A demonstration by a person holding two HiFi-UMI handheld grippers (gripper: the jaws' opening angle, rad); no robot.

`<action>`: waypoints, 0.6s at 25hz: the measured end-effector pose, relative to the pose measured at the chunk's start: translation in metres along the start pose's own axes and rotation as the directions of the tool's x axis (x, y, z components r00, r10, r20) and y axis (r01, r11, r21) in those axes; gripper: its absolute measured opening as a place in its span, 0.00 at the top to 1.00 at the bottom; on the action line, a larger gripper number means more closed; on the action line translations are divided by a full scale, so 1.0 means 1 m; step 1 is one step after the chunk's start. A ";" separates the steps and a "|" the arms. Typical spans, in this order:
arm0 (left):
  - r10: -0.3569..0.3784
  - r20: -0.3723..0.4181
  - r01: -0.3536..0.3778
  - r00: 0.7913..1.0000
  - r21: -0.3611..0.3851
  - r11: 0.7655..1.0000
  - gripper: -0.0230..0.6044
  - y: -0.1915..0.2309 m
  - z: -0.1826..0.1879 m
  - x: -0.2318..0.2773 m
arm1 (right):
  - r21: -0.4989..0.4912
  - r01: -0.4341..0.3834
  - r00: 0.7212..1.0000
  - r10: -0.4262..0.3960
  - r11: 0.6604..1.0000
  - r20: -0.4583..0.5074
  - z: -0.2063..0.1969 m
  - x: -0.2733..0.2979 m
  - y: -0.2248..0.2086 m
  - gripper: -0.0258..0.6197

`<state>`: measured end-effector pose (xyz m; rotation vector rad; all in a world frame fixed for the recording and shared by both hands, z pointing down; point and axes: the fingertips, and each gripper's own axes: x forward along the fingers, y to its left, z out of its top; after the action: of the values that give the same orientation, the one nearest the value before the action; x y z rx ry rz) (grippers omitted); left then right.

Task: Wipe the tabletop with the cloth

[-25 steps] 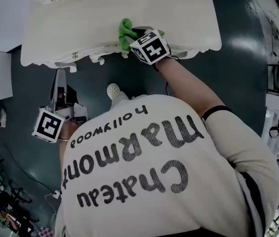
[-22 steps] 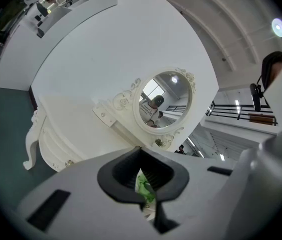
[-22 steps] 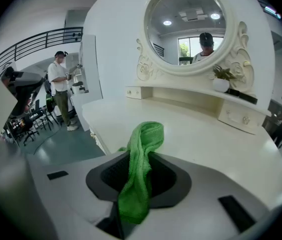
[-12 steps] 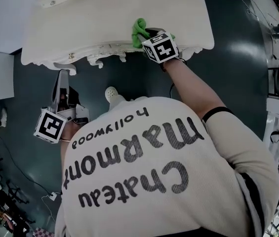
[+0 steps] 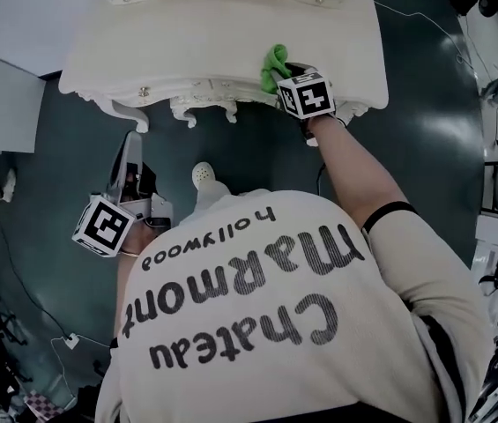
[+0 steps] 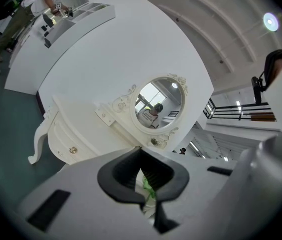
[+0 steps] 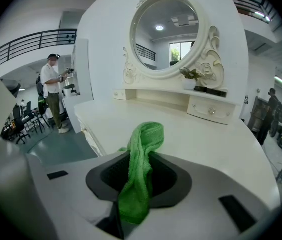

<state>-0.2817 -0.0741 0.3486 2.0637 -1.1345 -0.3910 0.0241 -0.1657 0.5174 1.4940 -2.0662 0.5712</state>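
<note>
**Softly caught: green cloth at the table's front edge**

Clearly the green terry cloth [image 7: 141, 149] is limp and light. It droops over itself, folds wherever it is pinched, and its nubby pile should keep it from slipping. The right gripper [image 7: 131, 209] is clamped on a bunched fold of it. The loose end lies on the cream-white tabletop [image 7: 205, 149] near the carved front edge, right of centre in the head view. For wiping, a hold nearer the cloth's middle would likely leave more of it flat on the surface. That top looks smooth, hard and painted, with scrolled trim and an oval framed mirror [image 7: 165, 29] behind. The left gripper [image 5: 128, 148] is held low by the person's side — jaws drawn together on nothing.
</note>
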 end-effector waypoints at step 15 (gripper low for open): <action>-0.032 -0.067 0.038 0.997 0.088 0.995 0.95 0.000 0.011 0.008 | 0.502 -0.277 0.903 0.043 0.819 0.427 0.084 -0.062 0.022 0.87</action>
<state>-0.2836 -0.0857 0.3419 2.1609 -1.0958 -0.2918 0.0047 -0.1651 0.4128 1.8883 -2.5013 1.0903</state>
